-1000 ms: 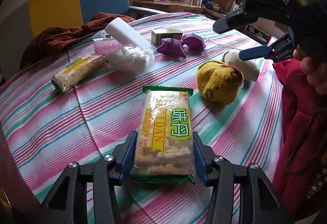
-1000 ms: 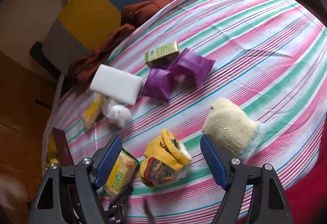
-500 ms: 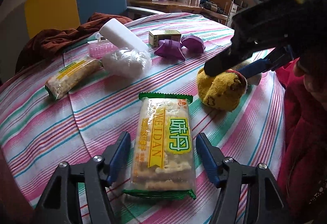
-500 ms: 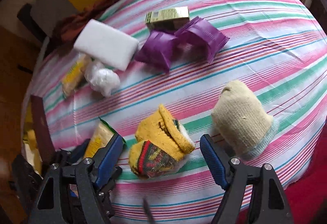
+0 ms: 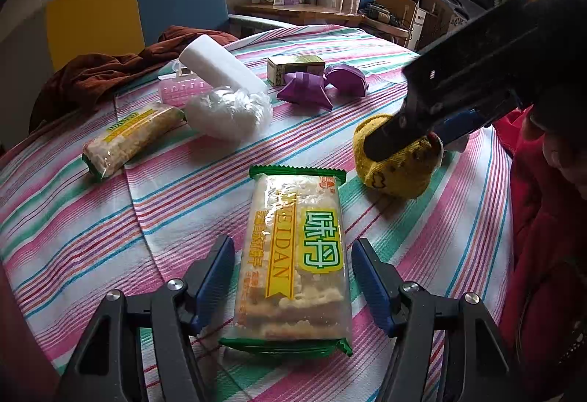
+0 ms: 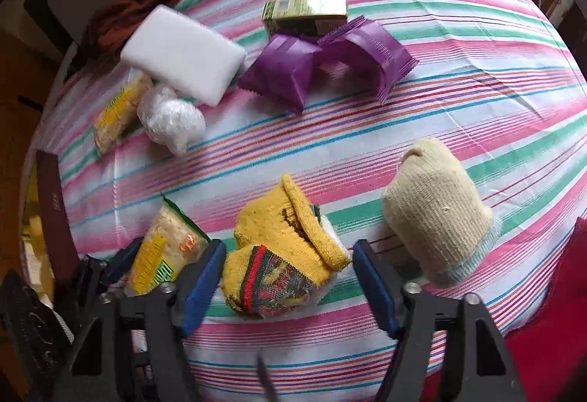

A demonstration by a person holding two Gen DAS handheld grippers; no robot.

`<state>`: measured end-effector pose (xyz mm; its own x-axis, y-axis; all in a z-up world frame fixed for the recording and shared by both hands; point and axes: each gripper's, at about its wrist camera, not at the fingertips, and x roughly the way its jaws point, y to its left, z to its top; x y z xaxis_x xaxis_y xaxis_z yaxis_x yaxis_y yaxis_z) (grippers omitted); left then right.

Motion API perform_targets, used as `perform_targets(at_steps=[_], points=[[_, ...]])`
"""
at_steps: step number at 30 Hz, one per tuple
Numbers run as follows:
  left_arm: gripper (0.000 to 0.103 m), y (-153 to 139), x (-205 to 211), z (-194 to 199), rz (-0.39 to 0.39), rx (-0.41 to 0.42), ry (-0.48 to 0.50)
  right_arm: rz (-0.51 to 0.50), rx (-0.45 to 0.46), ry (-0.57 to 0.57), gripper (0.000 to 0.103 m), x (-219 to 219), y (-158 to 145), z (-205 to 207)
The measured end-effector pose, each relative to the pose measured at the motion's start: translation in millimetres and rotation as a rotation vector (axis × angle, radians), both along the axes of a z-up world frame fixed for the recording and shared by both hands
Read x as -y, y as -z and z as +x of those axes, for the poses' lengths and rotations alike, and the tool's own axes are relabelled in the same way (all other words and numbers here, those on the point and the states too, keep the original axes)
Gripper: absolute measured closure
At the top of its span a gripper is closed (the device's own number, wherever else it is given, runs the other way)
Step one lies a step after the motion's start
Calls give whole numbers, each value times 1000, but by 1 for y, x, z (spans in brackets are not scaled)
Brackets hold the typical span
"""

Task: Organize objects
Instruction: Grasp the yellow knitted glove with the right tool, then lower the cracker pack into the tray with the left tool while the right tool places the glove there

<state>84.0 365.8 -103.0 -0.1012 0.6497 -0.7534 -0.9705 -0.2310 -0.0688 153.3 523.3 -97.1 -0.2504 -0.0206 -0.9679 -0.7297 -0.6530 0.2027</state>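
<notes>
Left gripper (image 5: 292,277): jaws are standing open, one on each side of the cracker packet (image 5: 293,266), neither pad touching the wrapper.
Cracker packet: lying flat on the striped tablecloth (image 5: 91,237), its long axis running toward 12 o'clock from the left gripper, so the jaws are lining up across its short width.
Right gripper (image 6: 288,277): jaws are also spread open, straddling the yellow sock bundle (image 6: 286,248); the left pad is sitting just beside the bundle, the right pad is apart from it.
Yellow sock bundle: sitting at 12 o'clock between the right jaws, its long axis leaning toward 1 o'clock; in the left wrist view it is lying at 1 o'clock of the packet, partly under the right gripper's body.
Nearer hand: the right one is nearer the sock bundle, the left one nearer the packet; each is already centred on its own item.
Cream sock bundle (image 6: 440,211): resting at 2 o'clock of the right gripper, well clear of the jaws.
Farther out: two purple sachets (image 6: 323,64) and a green box (image 6: 304,13) at 12 o'clock, a white foam block (image 6: 183,53) and a clear plastic wad (image 6: 172,119) at 11 o'clock, a second cracker packet (image 5: 128,138) at 10 o'clock.
Coming move, as I judge it: closing across the sock bundle's narrow side is looking feasible without reorienting.
</notes>
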Motion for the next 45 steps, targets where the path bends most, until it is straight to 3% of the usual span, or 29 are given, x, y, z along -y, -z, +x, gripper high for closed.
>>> perform_targets(at_steps=[3, 6, 12, 17, 24, 30, 37, 45], points=[[39, -1, 1, 0, 1, -8, -5, 6, 56, -69, 46, 9, 7, -10], [52, -2, 4, -3, 5, -10, -32, 11, 69, -83, 49, 12, 9, -11], [55, -5, 8, -3, -8, -23, -37, 15, -6, -57, 55, 9, 1, 2], [55, -15, 28, -5, -27, 27, -85, 42, -123, -38, 55, 9, -14, 16], [54, -61, 73, -10, 86, 22, -150, 95, -239, -43, 55, 18, -34, 32], [54, -95, 128, -40, 165, 0, -304, 109, -271, -70, 55, 41, -53, 5], [54, -118, 221, -92, 227, -13, -610, 128, -372, -268, 55, 109, -81, -76], [54, -100, 297, -132, 179, -12, -857, 118, -428, -523, 55, 207, -103, -172]])
